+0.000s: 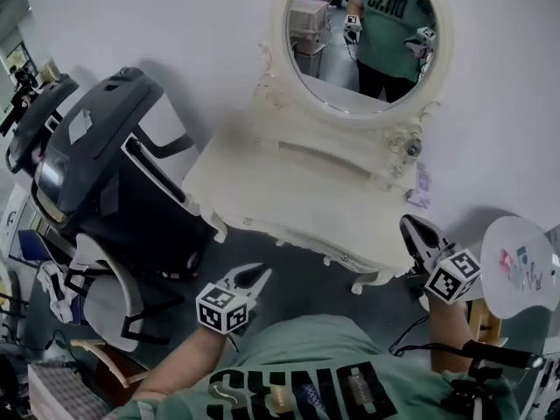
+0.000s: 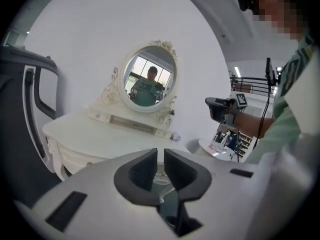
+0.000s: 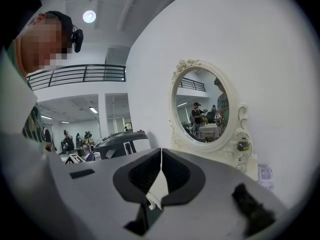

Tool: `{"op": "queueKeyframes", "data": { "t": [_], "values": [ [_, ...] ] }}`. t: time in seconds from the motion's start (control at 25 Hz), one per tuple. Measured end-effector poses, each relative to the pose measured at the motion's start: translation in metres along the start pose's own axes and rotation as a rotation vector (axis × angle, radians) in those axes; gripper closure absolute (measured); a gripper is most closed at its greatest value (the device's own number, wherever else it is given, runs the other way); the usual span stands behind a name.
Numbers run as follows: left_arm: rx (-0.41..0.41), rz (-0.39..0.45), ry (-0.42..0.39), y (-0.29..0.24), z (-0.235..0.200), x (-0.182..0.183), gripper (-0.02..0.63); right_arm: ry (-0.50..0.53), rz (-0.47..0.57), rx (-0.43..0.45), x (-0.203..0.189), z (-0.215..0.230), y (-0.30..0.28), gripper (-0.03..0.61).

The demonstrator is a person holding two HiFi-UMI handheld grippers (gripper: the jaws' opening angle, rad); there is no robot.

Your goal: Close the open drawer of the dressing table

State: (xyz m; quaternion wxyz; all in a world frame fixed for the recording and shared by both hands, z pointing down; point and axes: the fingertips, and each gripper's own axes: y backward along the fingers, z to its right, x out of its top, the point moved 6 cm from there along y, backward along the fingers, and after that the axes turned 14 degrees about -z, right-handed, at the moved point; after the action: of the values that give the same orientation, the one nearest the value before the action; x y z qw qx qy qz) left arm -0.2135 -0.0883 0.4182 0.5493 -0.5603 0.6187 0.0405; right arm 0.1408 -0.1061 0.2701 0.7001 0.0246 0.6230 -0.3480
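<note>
Dressing table (untouched), beyond left tongs

Soft, even light kept the white wall around the mirror bright. A faint shadow lay on the wall left of the mirror. In the right gripper view a ceiling lamp glared up left of the mirror. Both gripper views bowed into dark round edges.

One cream dressing table far centre, one oval mirror on it, one black massage chair far left, one round white side table near right, two handheld grippers near, left gripper and right gripper
</note>
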Motion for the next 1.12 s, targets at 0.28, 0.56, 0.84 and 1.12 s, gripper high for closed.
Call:
{"op": "queueKeyframes", "data": {
  "t": [0.28, 0.56, 0.84, 1.12],
  "values": [
    [-0.005, 0.122, -0.014, 0.041, -0.002, 0.044, 0.566, 0.000, 0.070, 0.027, 0.023, 0.002, -0.005, 0.565],
    [0.026, 0.204, -0.045, 0.002, 0.017, 0.121, 0.566, 0.019, 0.135, 0.085, 0.054, 0.082, -0.015, 0.565],
    [0.051, 0.210, -0.056, -0.061, 0.038, 0.193, 0.566, 0.117, 0.135, 0.177, 0.084, 0.161, -0.032, 0.565],
    [0.005, 0.140, -0.151, -0.119, 0.046, 0.244, 0.566, 0.061, 0.136, 0.214, 0.072, 0.209, -0.046, 0.565]
  ]
}}
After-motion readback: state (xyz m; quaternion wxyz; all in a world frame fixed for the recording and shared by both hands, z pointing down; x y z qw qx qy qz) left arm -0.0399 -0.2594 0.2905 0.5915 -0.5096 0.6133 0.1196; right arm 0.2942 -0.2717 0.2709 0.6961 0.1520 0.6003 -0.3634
